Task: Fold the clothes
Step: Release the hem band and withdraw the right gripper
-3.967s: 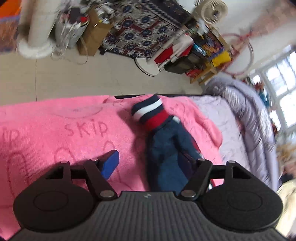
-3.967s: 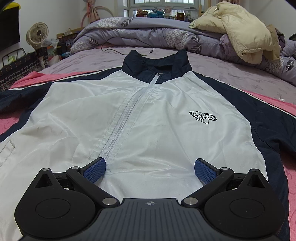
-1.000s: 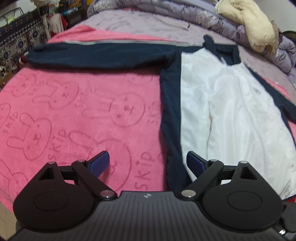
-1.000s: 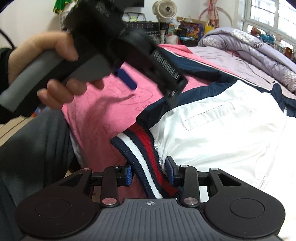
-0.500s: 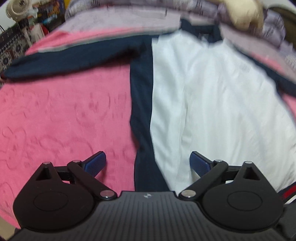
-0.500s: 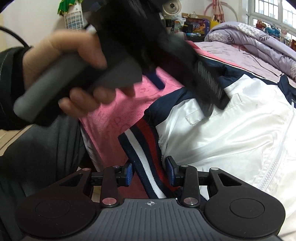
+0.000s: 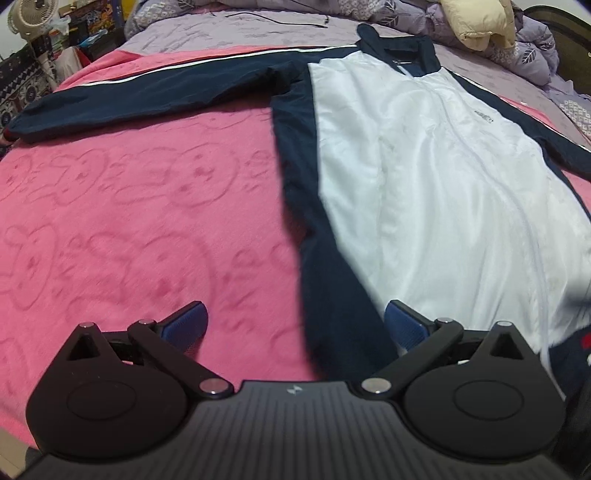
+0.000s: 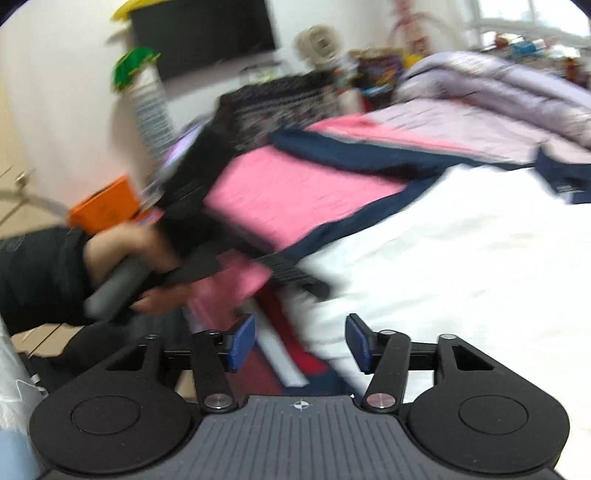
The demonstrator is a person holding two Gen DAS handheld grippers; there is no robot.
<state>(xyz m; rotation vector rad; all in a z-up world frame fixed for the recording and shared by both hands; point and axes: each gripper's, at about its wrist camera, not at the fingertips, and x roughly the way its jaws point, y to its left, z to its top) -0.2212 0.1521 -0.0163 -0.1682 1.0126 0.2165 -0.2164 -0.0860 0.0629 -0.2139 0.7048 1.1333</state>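
A white and navy zip jacket (image 7: 424, 184) lies front up on a pink blanket (image 7: 129, 221), its left sleeve (image 7: 147, 99) stretched out to the side. My left gripper (image 7: 295, 325) is open and empty, low over the jacket's navy side panel near the hem. In the right wrist view my right gripper (image 8: 301, 341) stands partly open around the jacket's striped red, white and navy hem band (image 8: 295, 362), without pinching it. The jacket's white front (image 8: 461, 258) fills the right of that blurred view. The person's hand holding the left gripper (image 8: 155, 269) is at the left.
A purple quilt (image 7: 406, 18) and a cream coat (image 7: 476, 22) are piled at the far side of the bed. A fan (image 7: 24, 16) and shelves of clutter stand beyond the bed's left edge. An orange box (image 8: 107, 206) and a wall screen (image 8: 199, 33) show off the bed.
My right gripper's jaws have opened off the striped hem band. My left gripper has dropped lower and closer to the jacket's navy side panel, still open.
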